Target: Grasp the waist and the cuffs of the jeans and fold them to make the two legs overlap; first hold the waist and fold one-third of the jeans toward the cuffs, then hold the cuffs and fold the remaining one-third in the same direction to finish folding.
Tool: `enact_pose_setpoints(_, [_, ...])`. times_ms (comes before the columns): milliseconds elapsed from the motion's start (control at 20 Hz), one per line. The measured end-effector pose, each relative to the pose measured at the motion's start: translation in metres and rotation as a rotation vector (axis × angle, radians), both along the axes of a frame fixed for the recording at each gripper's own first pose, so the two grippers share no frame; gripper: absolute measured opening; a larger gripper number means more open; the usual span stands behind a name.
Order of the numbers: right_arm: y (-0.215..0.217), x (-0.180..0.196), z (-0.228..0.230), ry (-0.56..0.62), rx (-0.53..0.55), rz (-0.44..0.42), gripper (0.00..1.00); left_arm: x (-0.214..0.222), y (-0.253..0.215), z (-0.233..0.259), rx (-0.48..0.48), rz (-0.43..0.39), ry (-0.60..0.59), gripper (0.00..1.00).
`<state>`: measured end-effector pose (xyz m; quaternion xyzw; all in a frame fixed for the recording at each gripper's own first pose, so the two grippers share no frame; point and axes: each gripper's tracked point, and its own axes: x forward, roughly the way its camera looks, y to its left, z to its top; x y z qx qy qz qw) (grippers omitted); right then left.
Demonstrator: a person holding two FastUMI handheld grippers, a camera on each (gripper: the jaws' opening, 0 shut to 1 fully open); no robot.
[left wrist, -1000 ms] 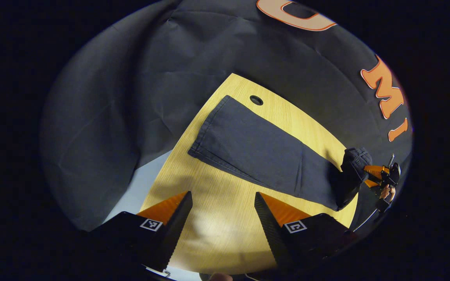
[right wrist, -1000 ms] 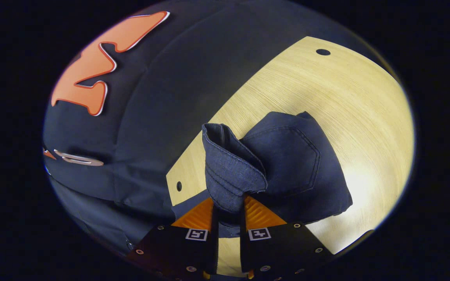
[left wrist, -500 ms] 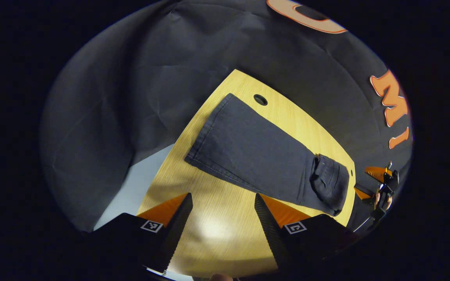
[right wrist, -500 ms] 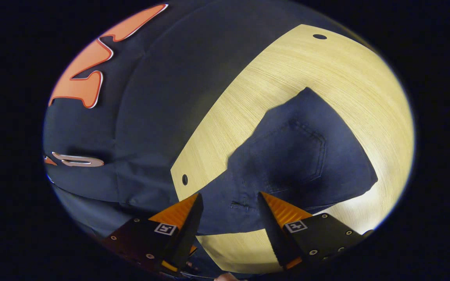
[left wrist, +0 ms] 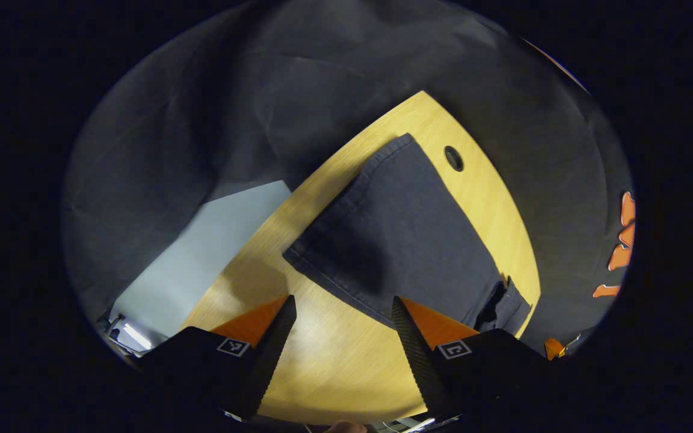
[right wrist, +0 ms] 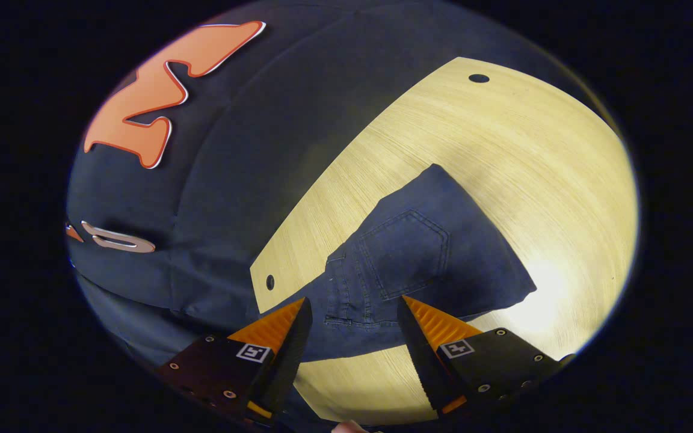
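My left gripper (left wrist: pixel 341 313): jaws apart, holding nothing | my right gripper (right wrist: pixel 352 314): jaws apart over waist | jeans (right wrist: pixel 418 264) flat on worktop (right wrist: pixel 503 150), waist folded over legs

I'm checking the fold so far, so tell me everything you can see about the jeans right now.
The jeans are dark blue denim with visible seam stitching, lying flat on the light wooden table. The waist end is folded over onto the legs, showing a back pocket and belt loops. The hemmed cuffs lie at the far end, near a round hole in the table. Both grippers hover with open jaws; neither touches the denim.
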<state>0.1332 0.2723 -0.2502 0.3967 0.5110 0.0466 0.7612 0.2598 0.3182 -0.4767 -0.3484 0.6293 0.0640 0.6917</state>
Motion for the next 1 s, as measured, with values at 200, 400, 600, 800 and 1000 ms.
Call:
enact_pose_setpoints(200, [-0.018,-0.017,0.006,-0.015,0.005,-0.017,0.87,0.018,0.009,-0.016,0.129,-0.057,0.088,0.97])
enact_pose_setpoints(400, [-0.042,-0.026,0.006,-0.013,-0.005,-0.046,0.87,0.026,0.008,-0.022,0.229,-0.102,0.163,0.96])
enact_pose_setpoints(600, [-0.060,-0.025,0.005,-0.008,0.001,-0.060,0.87,0.027,0.006,-0.028,0.282,-0.101,0.196,0.97])
enact_pose_setpoints(800, [-0.064,-0.021,0.006,-0.009,0.021,-0.047,0.87,0.027,0.005,-0.028,0.278,-0.086,0.196,0.97])
enact_pose_setpoints(1000, [-0.061,-0.023,0.008,-0.015,0.049,-0.016,0.87,0.037,0.001,-0.026,0.283,-0.088,0.110,0.73])
